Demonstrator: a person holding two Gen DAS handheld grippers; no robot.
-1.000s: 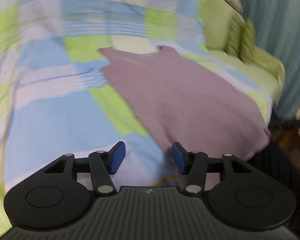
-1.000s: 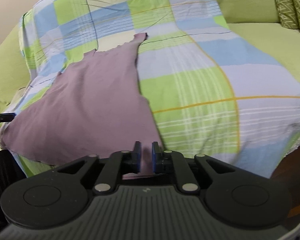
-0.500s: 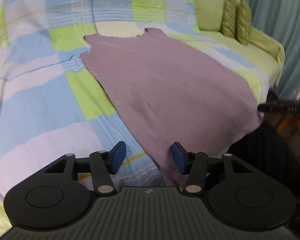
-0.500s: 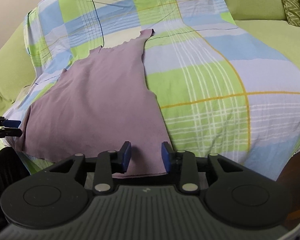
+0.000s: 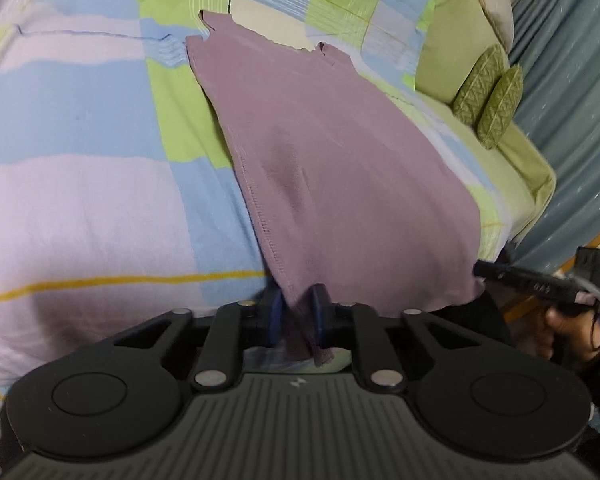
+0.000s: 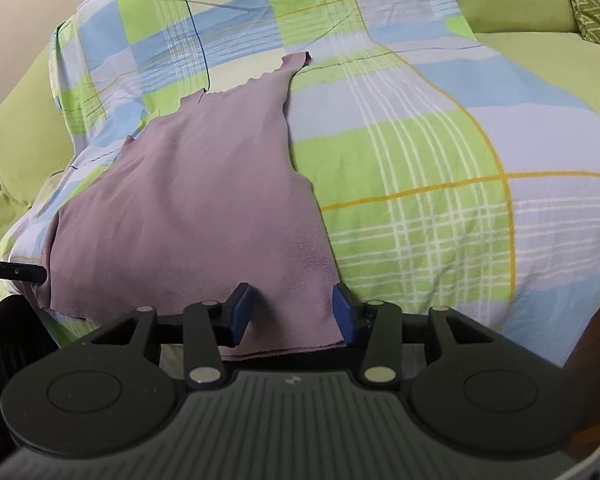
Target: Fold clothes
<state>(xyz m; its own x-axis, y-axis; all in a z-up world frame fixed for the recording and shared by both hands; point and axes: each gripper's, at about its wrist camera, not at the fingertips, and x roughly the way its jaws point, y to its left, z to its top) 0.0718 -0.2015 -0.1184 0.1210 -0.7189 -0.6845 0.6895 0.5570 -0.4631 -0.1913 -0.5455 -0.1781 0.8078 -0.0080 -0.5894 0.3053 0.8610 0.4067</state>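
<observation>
A mauve sleeveless top (image 5: 340,152) lies spread flat on a checked blanket (image 5: 80,160), its straps at the far end. My left gripper (image 5: 296,312) is shut on the top's near hem corner, with bunched cloth hanging between its blue pads. In the right wrist view the same top (image 6: 204,200) lies ahead; my right gripper (image 6: 294,312) straddles the other near hem corner and its jaws are opening, the pads standing apart from the cloth. The right gripper's tip (image 5: 528,282) shows at the right edge of the left wrist view, with a hand behind it.
The checked blanket (image 6: 420,160) covers a green sofa (image 6: 540,56). Two green patterned cushions (image 5: 488,100) lean at the sofa's far right, before a blue-grey curtain (image 5: 572,80). The left gripper's tip (image 6: 16,272) pokes in at the left of the right wrist view.
My left gripper dropped to the hem and its pads came together on the cloth. My right gripper's jaws have spread from nearly together to wide apart over the hem.
</observation>
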